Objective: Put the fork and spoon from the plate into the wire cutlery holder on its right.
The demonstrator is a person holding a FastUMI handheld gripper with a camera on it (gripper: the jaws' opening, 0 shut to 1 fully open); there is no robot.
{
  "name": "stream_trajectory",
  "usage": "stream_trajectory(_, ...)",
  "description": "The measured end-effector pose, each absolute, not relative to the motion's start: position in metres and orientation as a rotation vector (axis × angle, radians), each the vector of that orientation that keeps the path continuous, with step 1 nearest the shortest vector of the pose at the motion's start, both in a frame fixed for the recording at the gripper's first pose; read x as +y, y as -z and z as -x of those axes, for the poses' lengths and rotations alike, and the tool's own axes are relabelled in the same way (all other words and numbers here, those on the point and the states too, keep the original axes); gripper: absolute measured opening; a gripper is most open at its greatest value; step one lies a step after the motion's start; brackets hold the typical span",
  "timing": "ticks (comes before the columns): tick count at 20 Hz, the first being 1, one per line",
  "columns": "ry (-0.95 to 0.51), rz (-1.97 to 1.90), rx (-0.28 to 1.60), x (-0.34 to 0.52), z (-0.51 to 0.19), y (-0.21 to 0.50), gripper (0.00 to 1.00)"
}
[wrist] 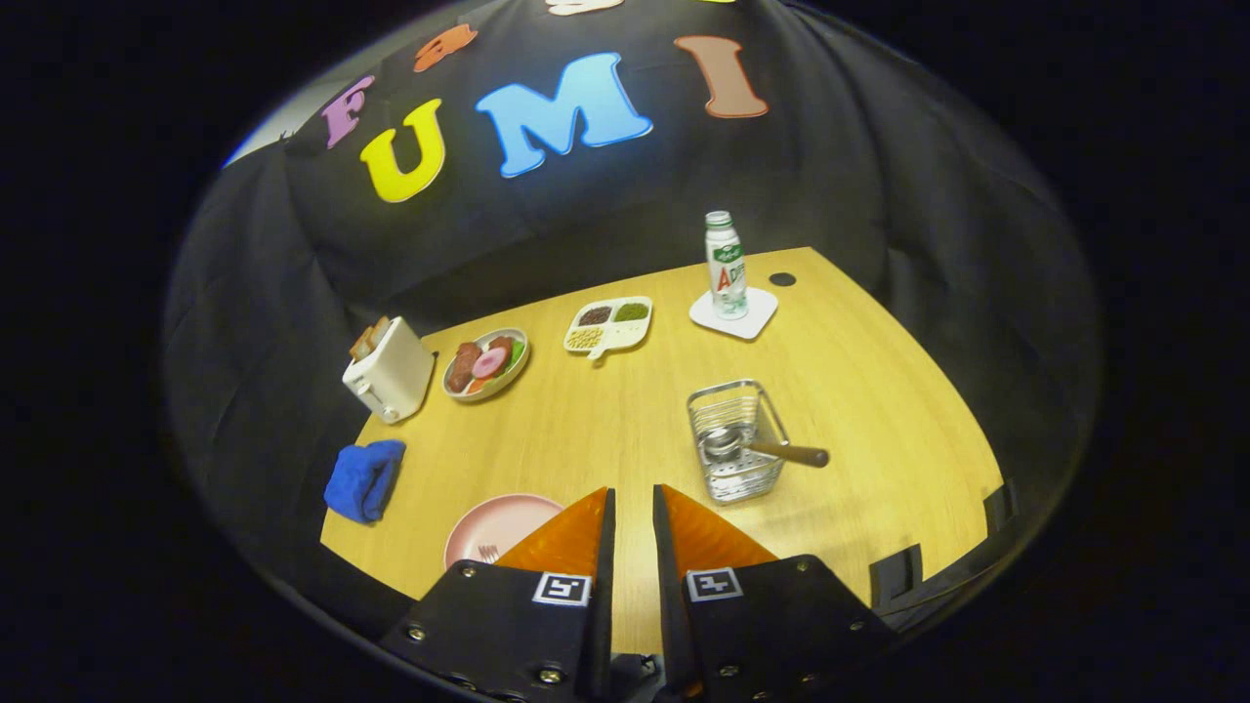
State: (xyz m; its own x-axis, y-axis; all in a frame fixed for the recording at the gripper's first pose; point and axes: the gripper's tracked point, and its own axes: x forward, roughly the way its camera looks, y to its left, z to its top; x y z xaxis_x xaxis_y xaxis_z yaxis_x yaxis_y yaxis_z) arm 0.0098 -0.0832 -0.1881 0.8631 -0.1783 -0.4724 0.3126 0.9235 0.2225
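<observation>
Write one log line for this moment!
spoon: in holder | fork: on plate | gripper: nearly shut, empty

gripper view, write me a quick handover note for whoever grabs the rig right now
Gripper: jaws nearly closed with a narrow gap, holding nothing, raised above the near edge of the wooden table.
Spoon with brown wooden handle: already in the silver wire cutlery holder, bowl inside, handle sticking out over the rim to the right.
Metal fork: on the round pink plate, left of the holder, partly hidden behind the left finger.
Done: spoon. Left: open up, pick the fork off the plate, put it in the holder.
</observation>
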Motion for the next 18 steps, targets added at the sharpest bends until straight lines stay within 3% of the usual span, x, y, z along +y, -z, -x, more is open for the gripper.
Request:
stream_trajectory(9, 0.070, -0.269, 0.604, 0.013, -0.030, 0.237, 0.21)
stream_trajectory(18, -0.061, -0.224, 0.795, 0.078, 0.005, 0.304, 0.25)
